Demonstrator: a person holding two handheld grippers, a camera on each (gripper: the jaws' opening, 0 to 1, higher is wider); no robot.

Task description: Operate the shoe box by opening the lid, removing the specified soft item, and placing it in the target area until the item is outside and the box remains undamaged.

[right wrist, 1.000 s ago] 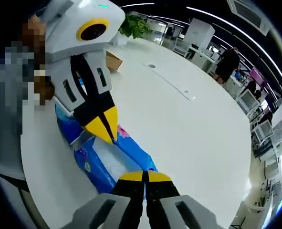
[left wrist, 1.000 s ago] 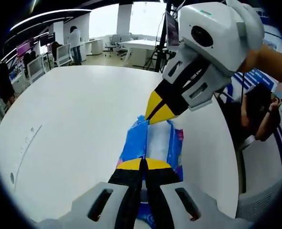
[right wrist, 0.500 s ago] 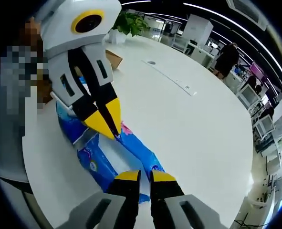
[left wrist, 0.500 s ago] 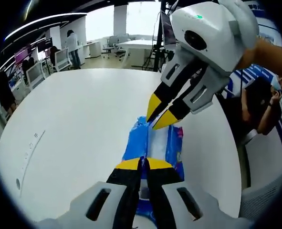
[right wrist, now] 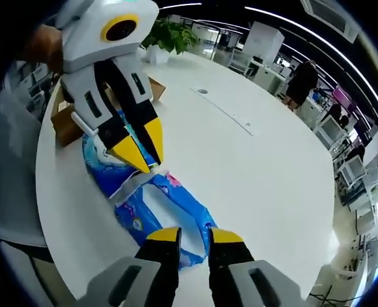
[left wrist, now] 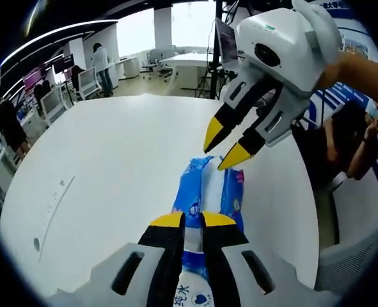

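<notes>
Soft item: blue plastic pack [left wrist: 204, 192], flat on the white table [left wrist: 112, 166], outside the box.
Shoe box: brown cardboard box [right wrist: 70, 121], beyond the pack's far end.
Left gripper [left wrist: 192, 220]: jaws apart, above the pack.
Right gripper [right wrist: 195, 235]: jaws apart, holding nothing.

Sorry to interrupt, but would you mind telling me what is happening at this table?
A person is working with two hand-held tongs over a blue soft pack lying on the white table. Both the left tongs and the right tongs are open above it. A brown cardboard box sits behind the pack.
</notes>
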